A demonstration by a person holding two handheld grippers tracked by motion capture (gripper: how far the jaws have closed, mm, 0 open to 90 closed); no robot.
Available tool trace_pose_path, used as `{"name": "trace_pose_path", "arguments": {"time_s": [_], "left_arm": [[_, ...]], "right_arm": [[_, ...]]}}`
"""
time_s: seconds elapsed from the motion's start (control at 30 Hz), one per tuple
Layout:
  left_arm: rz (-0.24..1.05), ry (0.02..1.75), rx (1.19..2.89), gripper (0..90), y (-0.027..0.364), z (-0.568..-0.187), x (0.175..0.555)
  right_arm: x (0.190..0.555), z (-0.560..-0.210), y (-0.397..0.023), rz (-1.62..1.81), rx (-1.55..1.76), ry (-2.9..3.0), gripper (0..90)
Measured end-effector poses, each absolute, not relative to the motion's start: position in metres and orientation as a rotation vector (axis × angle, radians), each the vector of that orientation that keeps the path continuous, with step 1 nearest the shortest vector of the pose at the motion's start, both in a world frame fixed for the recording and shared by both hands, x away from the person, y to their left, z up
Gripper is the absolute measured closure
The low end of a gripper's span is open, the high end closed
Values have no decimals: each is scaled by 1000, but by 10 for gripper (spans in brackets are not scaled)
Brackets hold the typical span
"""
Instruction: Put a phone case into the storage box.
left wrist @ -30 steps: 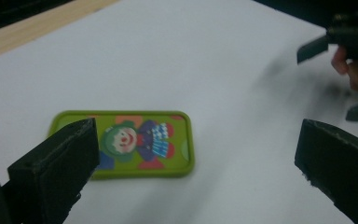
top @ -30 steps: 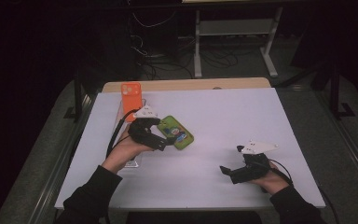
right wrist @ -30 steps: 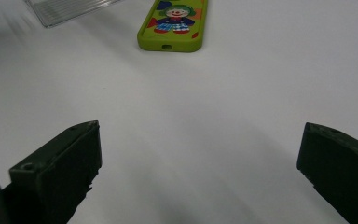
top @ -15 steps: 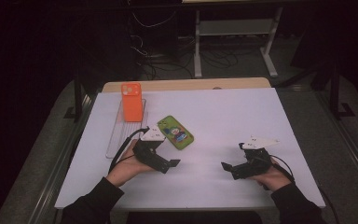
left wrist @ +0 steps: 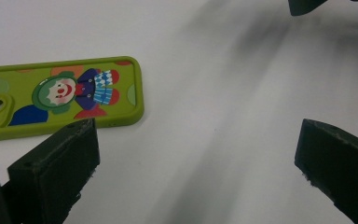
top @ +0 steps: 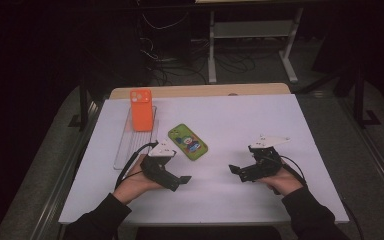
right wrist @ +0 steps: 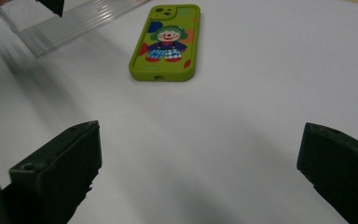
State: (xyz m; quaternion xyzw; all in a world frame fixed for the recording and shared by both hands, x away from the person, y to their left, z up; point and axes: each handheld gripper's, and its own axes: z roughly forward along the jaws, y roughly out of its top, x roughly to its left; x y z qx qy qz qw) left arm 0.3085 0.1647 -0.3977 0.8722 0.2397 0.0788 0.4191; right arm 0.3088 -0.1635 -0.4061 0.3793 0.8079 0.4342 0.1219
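A green phone case with a clown picture [top: 188,141] lies flat on the white table [top: 260,120]; it also shows in the left gripper view [left wrist: 60,98] and the right gripper view [right wrist: 167,43]. An orange phone case [top: 141,109] stands on a clear ribbed rack [top: 131,145] at the back left. My left gripper [top: 180,183] rests near the front, below the green case, open and empty [left wrist: 196,172]. My right gripper [top: 236,173] rests at the front right, open and empty [right wrist: 200,172], pointing toward the left gripper.
The clear rack's end [right wrist: 74,23] shows at the upper left of the right gripper view. A wooden strip [top: 205,90] borders the table's far edge. Cables and a metal stand [top: 250,30] sit on the dark floor beyond.
My left gripper has let go of the green case and drawn back toward the front of the table. The case stays lying flat. The right gripper has barely moved.
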Motion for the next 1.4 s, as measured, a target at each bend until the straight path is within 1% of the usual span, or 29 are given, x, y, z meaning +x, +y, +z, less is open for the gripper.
{"name": "trace_pose_path", "arguments": {"time_s": [0.67, 1.4], "left_arm": [[181, 606, 2185, 0, 166, -399, 307], [187, 585, 2196, 0, 165, -399, 307]], "right_arm": [[357, -386, -119, 1280, 1129, 2361, 0], [392, -369, -85, 1258, 1116, 2366, 0]]}}
